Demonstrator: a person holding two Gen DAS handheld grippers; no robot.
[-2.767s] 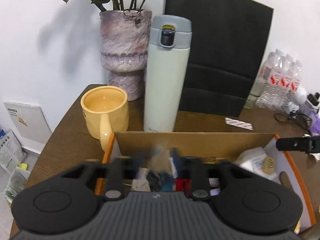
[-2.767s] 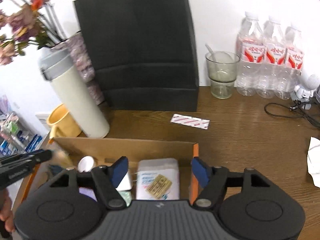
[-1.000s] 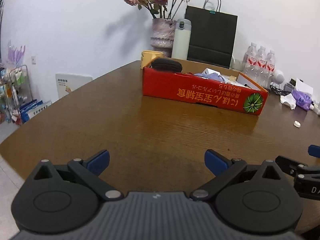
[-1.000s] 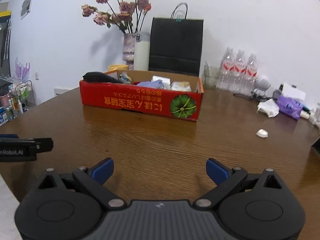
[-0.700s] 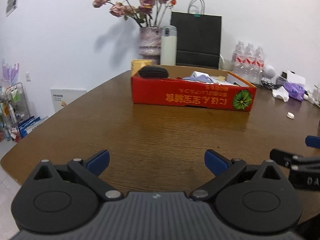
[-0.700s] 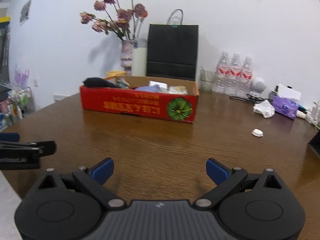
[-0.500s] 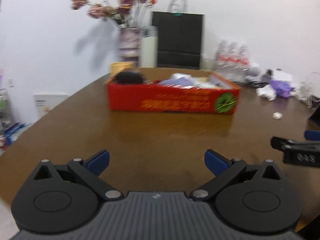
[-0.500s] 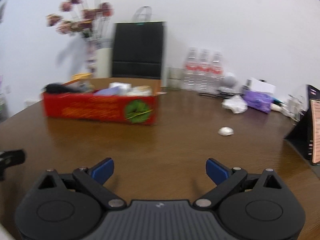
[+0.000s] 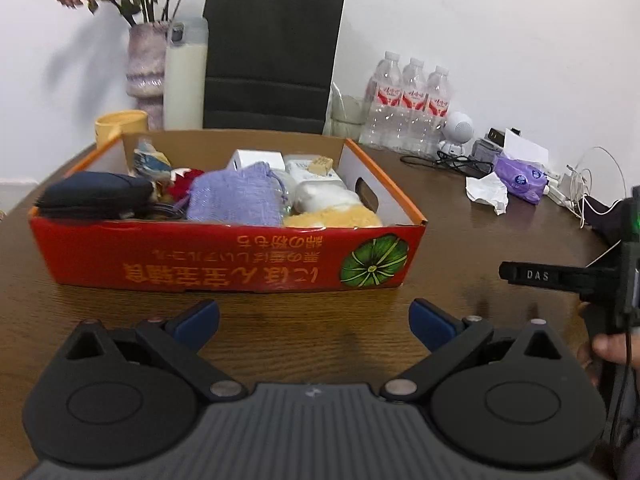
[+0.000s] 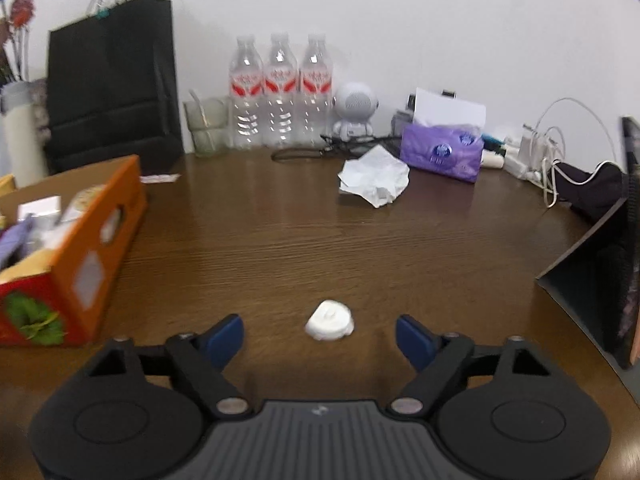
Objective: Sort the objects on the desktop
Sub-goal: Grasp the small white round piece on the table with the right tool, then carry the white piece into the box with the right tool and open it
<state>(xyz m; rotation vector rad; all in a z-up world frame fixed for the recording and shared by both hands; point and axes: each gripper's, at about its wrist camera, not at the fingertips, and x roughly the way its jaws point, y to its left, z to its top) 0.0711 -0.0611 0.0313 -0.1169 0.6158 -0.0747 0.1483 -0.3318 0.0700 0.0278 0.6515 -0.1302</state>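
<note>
Right claw [image 10: 319, 338] is closing but still empty, with the small white rounded plastic cap [image 10: 329, 319] dead ahead between its blue fingertips [image 10: 224, 336], far nearer than the left one.

Plain white wall [image 10: 400, 20]; brown wood-grain table [image 10: 320, 248].

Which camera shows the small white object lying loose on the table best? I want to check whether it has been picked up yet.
The right wrist view: the small white object lies on the table, centred between the closing fingers of the right gripper, untouched. The left wrist view does not show it.
</note>
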